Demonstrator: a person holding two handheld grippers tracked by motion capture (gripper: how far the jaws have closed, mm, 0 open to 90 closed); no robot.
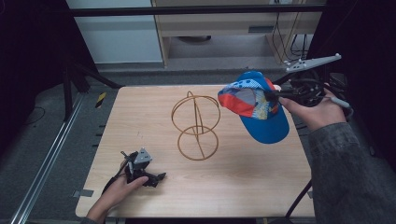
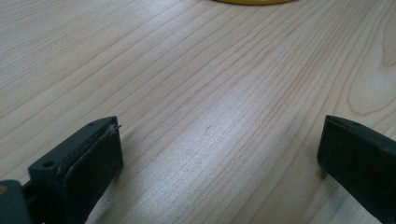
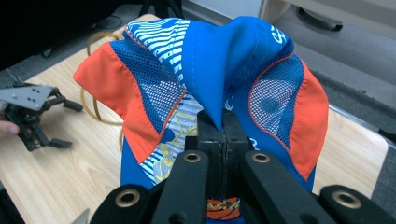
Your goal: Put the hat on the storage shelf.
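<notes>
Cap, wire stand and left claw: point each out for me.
cap (image 1: 268,122), high view, on the blue brim.
wire stand (image 1: 198,150), high view, on its lower ring.
left claw (image 1: 158,178), high view, midway between its open tips.

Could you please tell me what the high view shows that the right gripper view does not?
High view alone: the whole wire hat stand upright mid-table, the person's grey sleeve, and the floor rails. Right gripper view alone: the right tongs pinched shut on a fold of the cap's blue fabric, seen close. Both share the cap, the wooden table and the left tongs resting on it.
</notes>
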